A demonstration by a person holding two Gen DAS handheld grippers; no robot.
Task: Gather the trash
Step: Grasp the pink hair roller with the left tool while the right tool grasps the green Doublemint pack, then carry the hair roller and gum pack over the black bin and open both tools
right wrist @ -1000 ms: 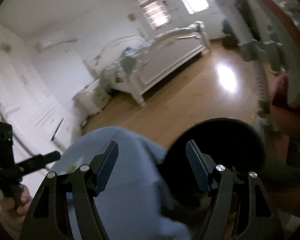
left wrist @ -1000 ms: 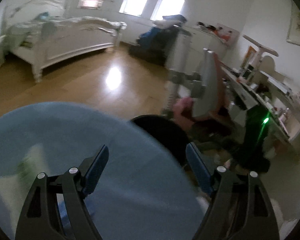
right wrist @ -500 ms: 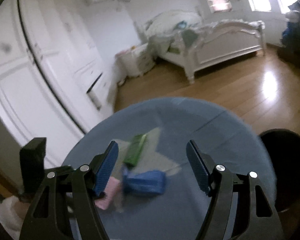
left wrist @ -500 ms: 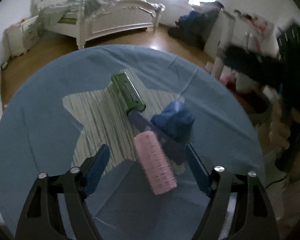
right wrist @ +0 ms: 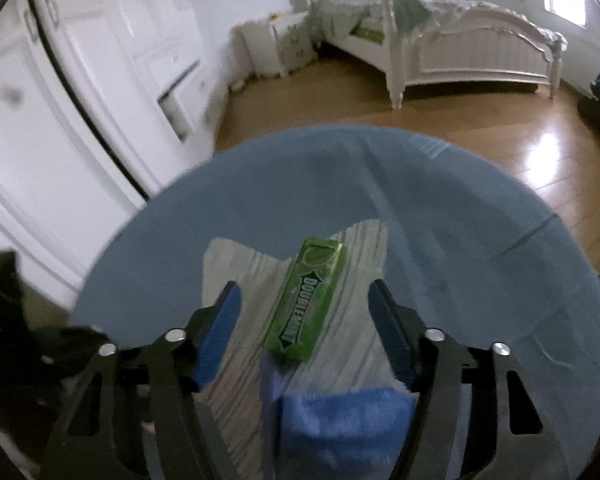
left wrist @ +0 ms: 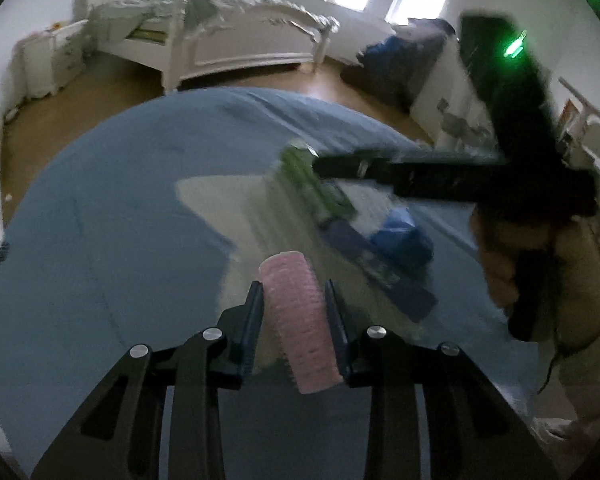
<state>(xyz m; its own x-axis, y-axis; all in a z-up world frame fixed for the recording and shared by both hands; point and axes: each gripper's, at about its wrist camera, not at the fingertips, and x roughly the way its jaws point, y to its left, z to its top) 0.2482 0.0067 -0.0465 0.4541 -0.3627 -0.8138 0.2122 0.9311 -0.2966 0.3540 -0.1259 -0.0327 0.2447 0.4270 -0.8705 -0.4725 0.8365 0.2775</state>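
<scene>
Left gripper (left wrist: pixel 294 312): jaws pinched on the pink hair roller (left wrist: pixel 298 320), gripped across its barrel near the mid-length, far end sticking out ahead of the jaws over the bench (left wrist: pixel 100 240).

Right gripper (right wrist: pixel 306 330): jaws spread wide, nothing held, one either side of the green gum pack (right wrist: pixel 308 300), not touching it.

Landmark is the striped star mat (right wrist: pixel 240 280) on the blue-covered round bench. Gum pack lies flat across the mat's far notch. Crumpled blue wrapper (right wrist: pixel 346 424) sits at the mat's near edge, just behind the gum pack; a dark purple flat strip (left wrist: pixel 380 272) is seen beside it in the left view.

Handling, judged: roller is light, hollow, bristly, so grip is good and light pressure should be enough. Gum pack is light and fairly stiff, with a glossy wrap that could slip; best taken across the narrow width at mid-length. Blue wrapper is soft and crushable and can be taken anywhere.

Readable text: "DOUBLEMINT" along the gum pack. Nothing else is legible.
</scene>
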